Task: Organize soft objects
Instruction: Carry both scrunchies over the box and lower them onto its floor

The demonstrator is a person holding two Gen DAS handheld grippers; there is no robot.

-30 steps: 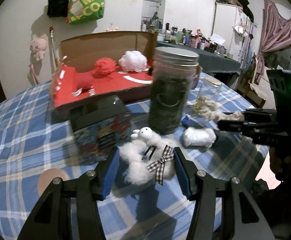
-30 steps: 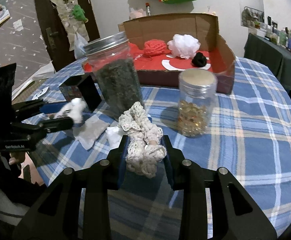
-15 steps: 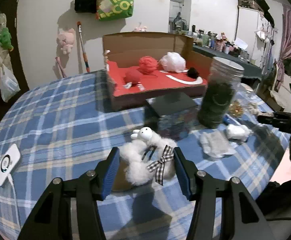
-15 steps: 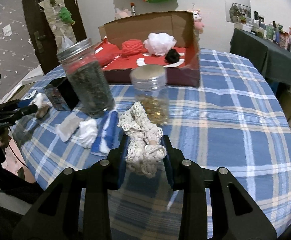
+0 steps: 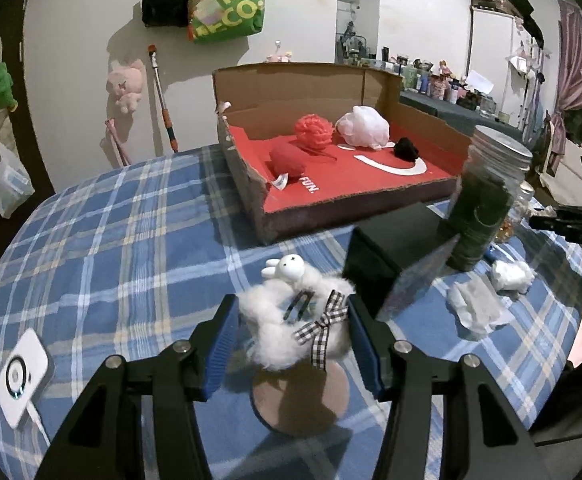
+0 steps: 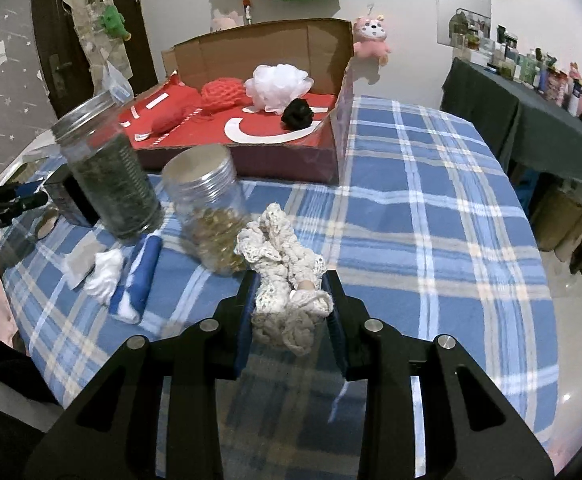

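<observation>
Grippers tilt downward over the table, left gripper [image 5: 291, 336] clamping a fluffy white toy [image 5: 291, 320], right gripper [image 6: 291, 312] a crocheted scrunchie [image 6: 283, 276].

You are working in a white-walled room [image 5: 83, 32]; a green tote bag [image 5: 227, 4] is hanging there, a dark door [image 6: 51, 40] is standing left, and a dark-clothed side table [image 6: 531, 120] is lining the right.

Right gripper [image 6: 291, 300] clamps a cream crochet scrunchie [image 6: 281, 280] above the plaid table [image 6: 431, 220]; two jars [image 6: 207, 216] stand just ahead; red-lined box [image 6: 251, 128] beyond.
</observation>
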